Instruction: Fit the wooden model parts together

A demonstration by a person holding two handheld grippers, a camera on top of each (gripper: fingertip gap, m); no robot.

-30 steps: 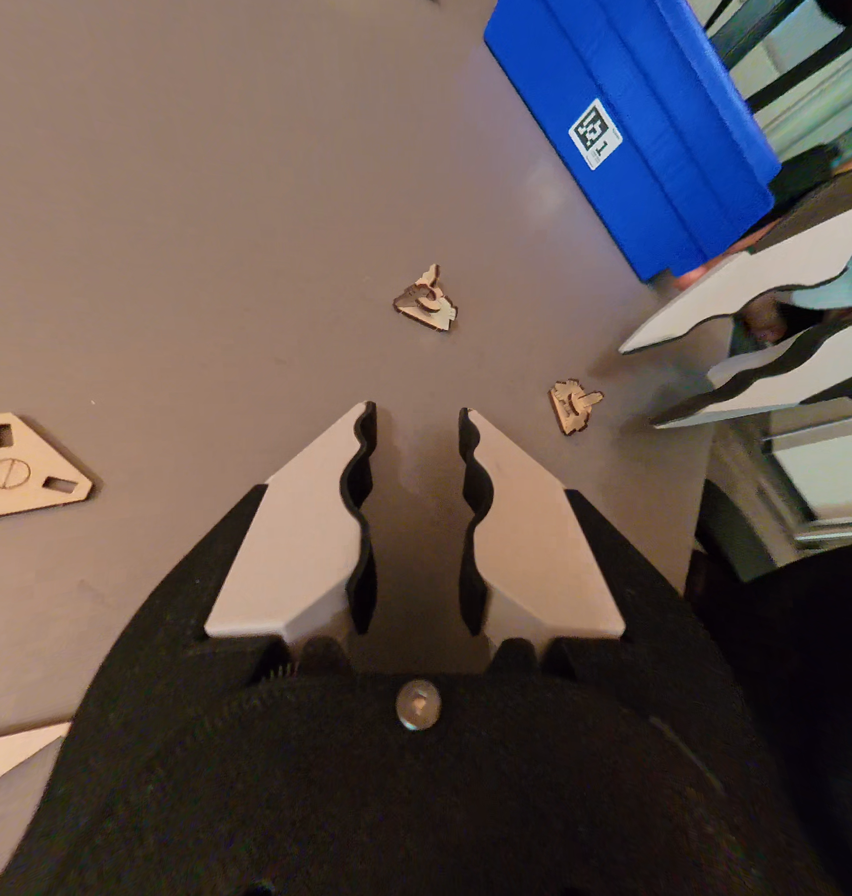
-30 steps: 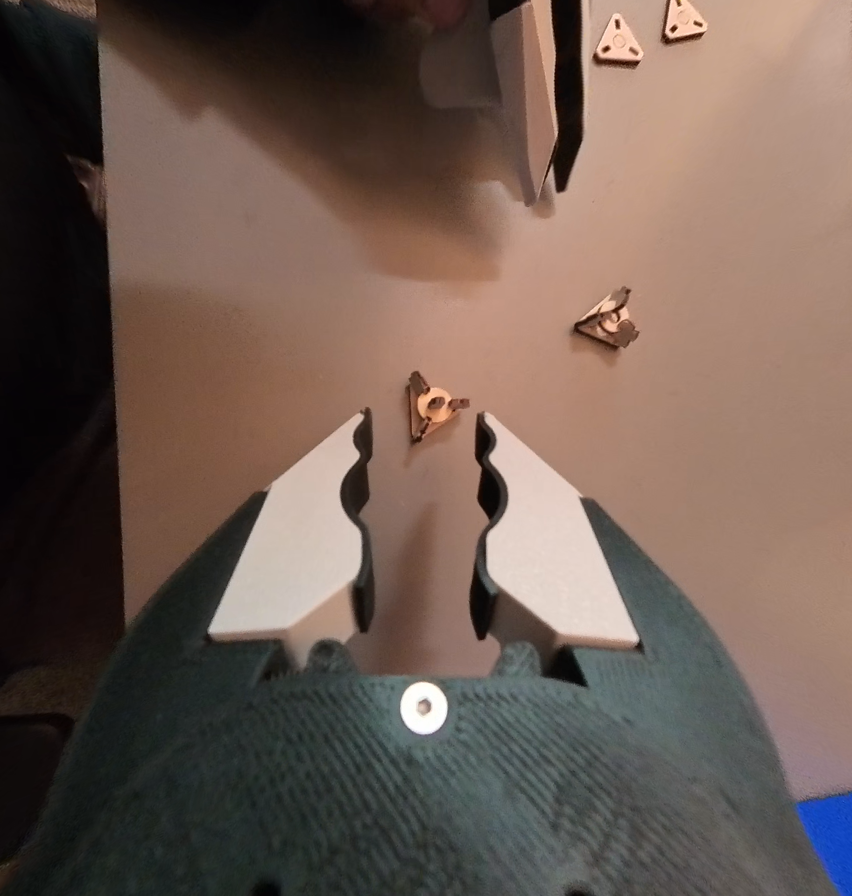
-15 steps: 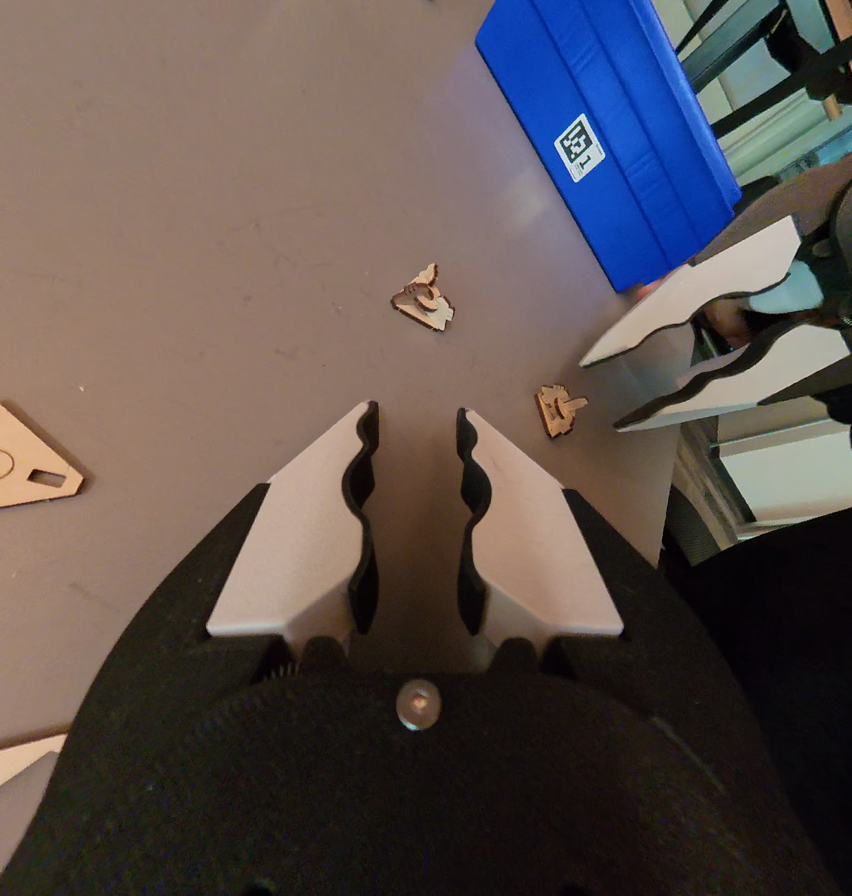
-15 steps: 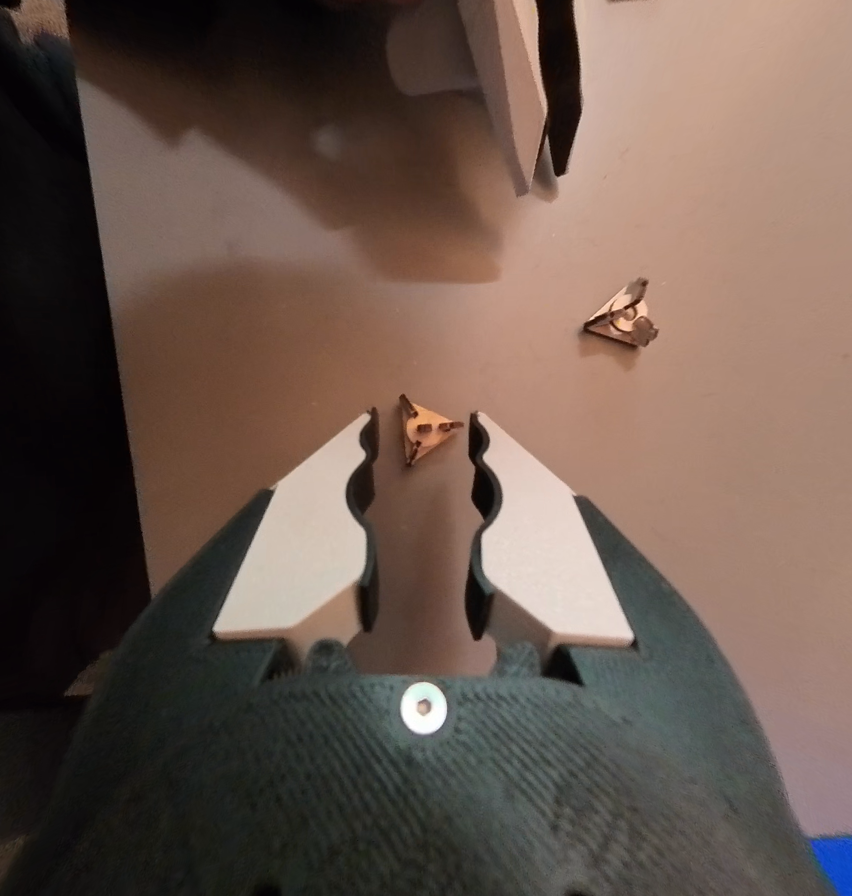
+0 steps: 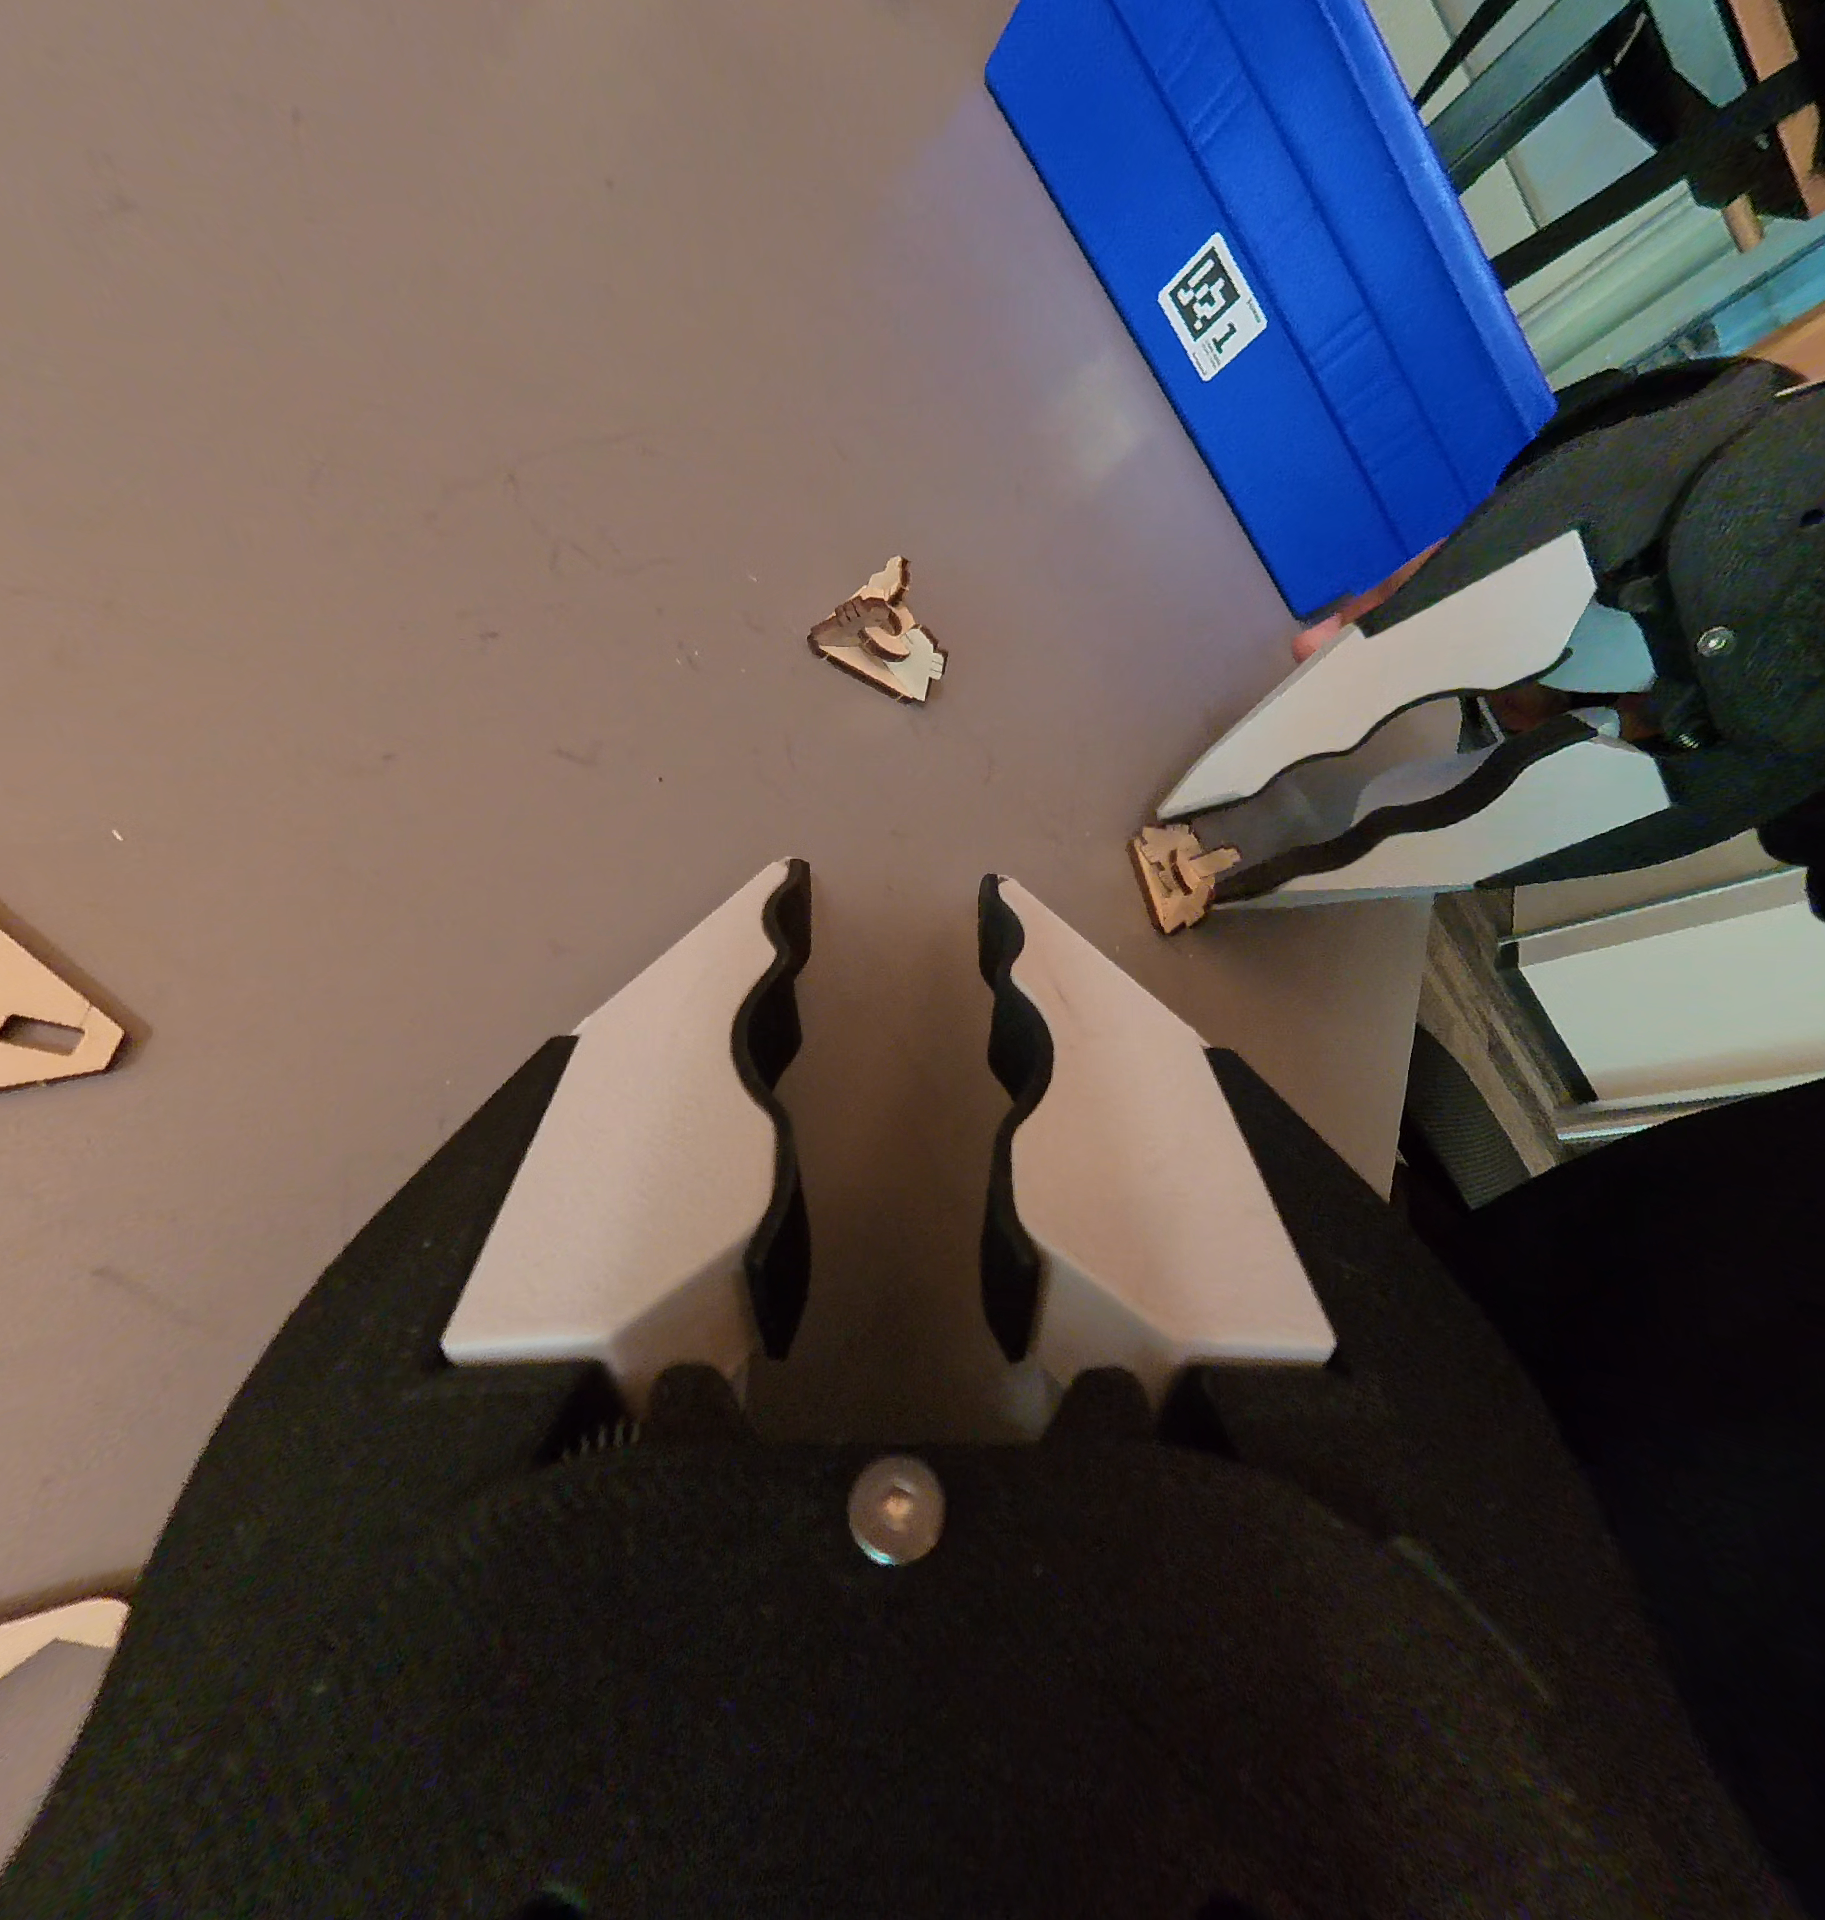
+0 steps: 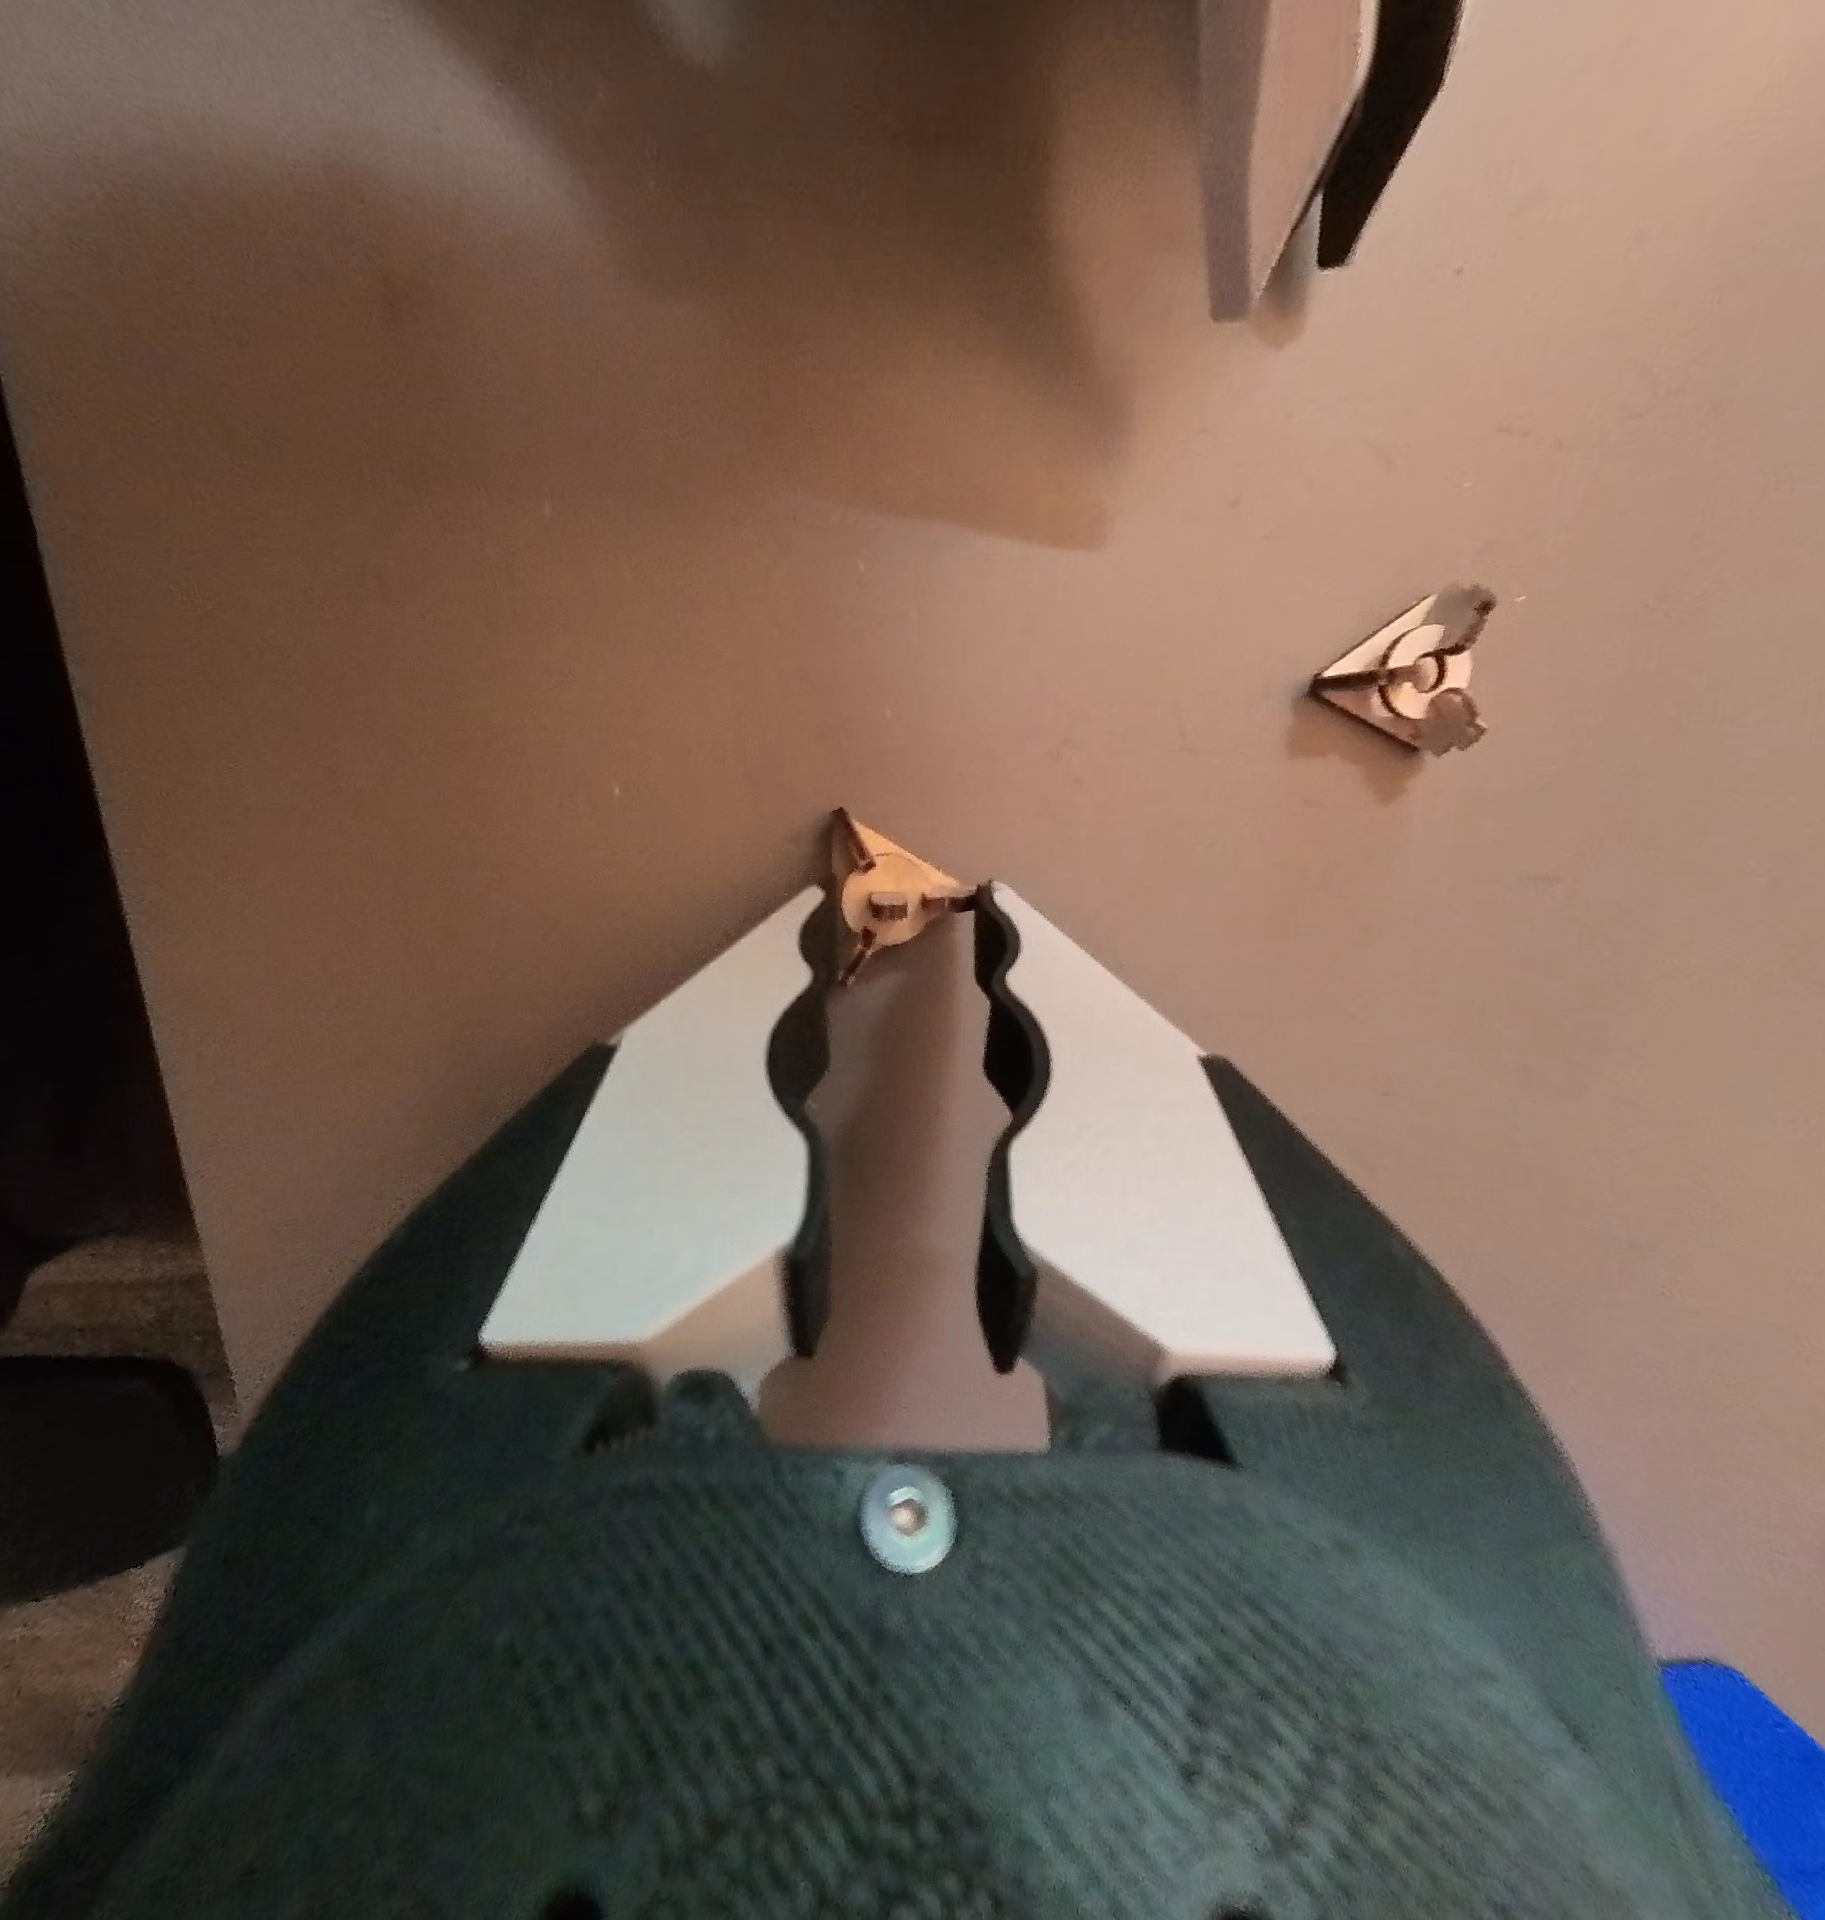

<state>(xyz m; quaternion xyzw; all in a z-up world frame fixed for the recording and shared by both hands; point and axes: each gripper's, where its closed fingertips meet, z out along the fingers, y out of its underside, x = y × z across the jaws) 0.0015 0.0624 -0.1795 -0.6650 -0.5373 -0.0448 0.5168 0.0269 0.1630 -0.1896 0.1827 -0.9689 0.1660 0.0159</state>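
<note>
My right gripper is low on the grey table, and its two fingertips pinch a small wooden triangle piece from left and right. The left wrist view shows the same piece caught between the right gripper's fingertips near the table's edge. My left gripper is open and empty above bare table. A second small wooden triangle piece lies beyond it and also shows in the right wrist view.
A blue case with a white sticker lies at the far right of the table. A larger flat wooden triangle lies at the left, with another pale piece at the lower left. The table edge runs close to the right gripper. There is about 11 cm between the tips of the two grippers. My left tips are about 35 cm from the blue case, my right tips only 25 cm.
My right gripper moved forward and down around the small wooden triangle, and its fingers closed in until both tips touch it. My left gripper has hardly moved and stays open.
</note>
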